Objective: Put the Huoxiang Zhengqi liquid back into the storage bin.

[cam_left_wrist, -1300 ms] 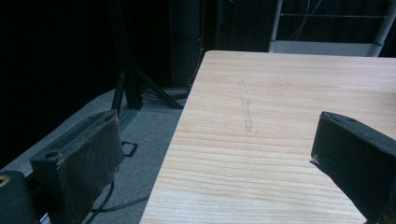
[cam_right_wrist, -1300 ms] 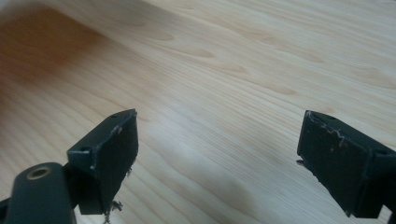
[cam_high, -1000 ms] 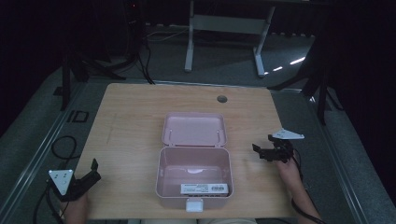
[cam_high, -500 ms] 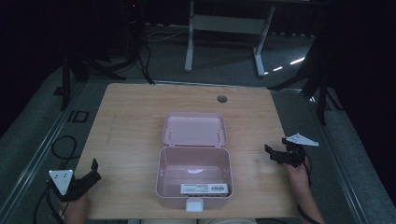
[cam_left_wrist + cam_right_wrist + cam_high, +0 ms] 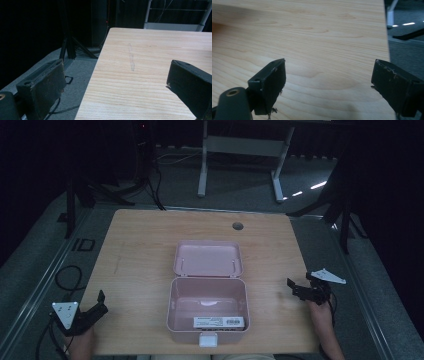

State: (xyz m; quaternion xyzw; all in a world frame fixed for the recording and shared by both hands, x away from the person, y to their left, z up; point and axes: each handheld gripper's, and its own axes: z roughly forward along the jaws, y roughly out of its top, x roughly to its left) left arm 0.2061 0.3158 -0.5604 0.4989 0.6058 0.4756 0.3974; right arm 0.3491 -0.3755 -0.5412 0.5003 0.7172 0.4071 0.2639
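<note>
**Grippers parked wide, box open at centre**

Pink box (image 5: pixel 208 310) at near-centre of table (image 5: pixel 140 245), lid laid back, label visible inside. Left gripper (image 5: pixel 97 306) and right gripper (image 5: pixel 300 290) well apart at opposite edges, jaws spread wide, holding nothing; probably leaving access clear.

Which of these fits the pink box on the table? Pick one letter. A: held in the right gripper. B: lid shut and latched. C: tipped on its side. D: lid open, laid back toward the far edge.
D: in the high view the pink box sits upright with its lid swung back flat toward the far edge, and the right gripper is off to the side, apart from it.
</note>
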